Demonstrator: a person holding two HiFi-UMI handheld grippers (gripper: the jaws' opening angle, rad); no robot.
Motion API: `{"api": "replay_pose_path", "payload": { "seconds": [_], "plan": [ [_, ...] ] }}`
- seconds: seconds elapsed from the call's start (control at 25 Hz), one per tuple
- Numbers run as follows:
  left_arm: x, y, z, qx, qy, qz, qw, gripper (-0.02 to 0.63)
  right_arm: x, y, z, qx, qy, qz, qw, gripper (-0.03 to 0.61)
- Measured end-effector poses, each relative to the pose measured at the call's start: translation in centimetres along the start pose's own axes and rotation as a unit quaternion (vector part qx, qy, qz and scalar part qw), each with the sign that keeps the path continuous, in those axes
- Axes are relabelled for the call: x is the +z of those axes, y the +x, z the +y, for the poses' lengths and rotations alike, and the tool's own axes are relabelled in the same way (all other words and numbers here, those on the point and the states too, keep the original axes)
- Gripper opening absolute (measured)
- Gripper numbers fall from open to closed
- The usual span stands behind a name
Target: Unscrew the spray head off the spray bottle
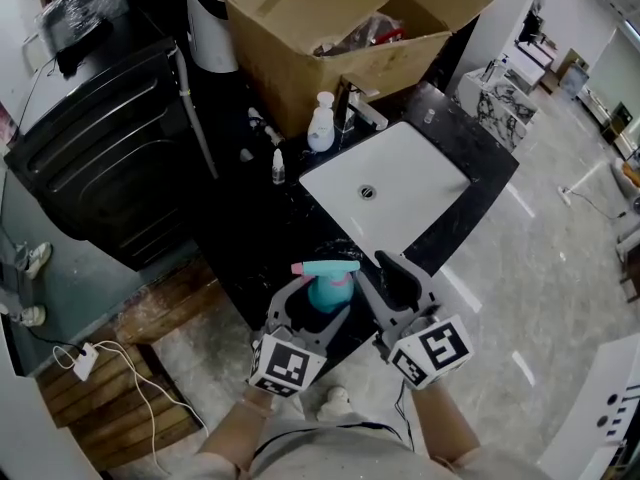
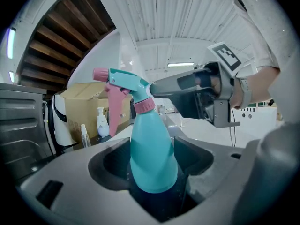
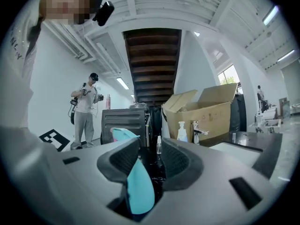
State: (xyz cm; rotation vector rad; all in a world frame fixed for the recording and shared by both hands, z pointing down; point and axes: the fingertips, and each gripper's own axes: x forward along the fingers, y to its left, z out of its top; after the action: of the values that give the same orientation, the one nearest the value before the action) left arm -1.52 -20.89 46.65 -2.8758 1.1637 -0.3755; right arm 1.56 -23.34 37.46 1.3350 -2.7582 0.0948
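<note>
A teal spray bottle [image 1: 328, 290] with a pink trigger and collar stands upright over the black counter's near edge. My left gripper [image 1: 315, 313] is shut on its lower body [image 2: 152, 158], one jaw on each side. The teal spray head [image 2: 129, 81] points left, its pink nozzle [image 1: 298, 267] showing in the head view. My right gripper [image 1: 392, 273] comes in level from the right at the head's height. In the right gripper view the head's teal rear [image 3: 139, 186] lies against the left jaw, with a dark gap to the right jaw. In the left gripper view one right finger [image 2: 171, 86] reaches over the head's back.
Beyond the bottle are a white sink basin [image 1: 400, 203], a faucet [image 1: 362, 108], a white pump bottle [image 1: 320, 123] and a small clear spray bottle [image 1: 278, 166]. A big open cardboard box [image 1: 340, 28] stands behind. A black appliance [image 1: 100, 158] is at left. A person [image 3: 86, 109] stands far off.
</note>
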Motion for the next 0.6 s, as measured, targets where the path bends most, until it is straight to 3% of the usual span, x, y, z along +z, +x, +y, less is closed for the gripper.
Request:
{"api": "replay_pose_path", "payload": {
  "seconds": [0.2, 0.4, 0.6],
  "plan": [
    [0.0, 0.2, 0.1, 0.002, -0.002, 0.0, 1.0, 0.295, 0.7, -1.2, 5.5, 0.04, -0.073, -0.028, 0.996, 0.15],
    [0.1, 0.4, 0.2, 0.003, -0.003, 0.002, 1.0, 0.295, 0.9, -1.3, 5.5, 0.029, -0.05, -0.033, 0.998, 0.152],
    [0.0, 0.4, 0.3, 0.006, -0.002, 0.001, 1.0, 0.293, 1.3, -1.1, 6.2, 0.063, -0.046, -0.039, 0.996, 0.145]
  ]
}}
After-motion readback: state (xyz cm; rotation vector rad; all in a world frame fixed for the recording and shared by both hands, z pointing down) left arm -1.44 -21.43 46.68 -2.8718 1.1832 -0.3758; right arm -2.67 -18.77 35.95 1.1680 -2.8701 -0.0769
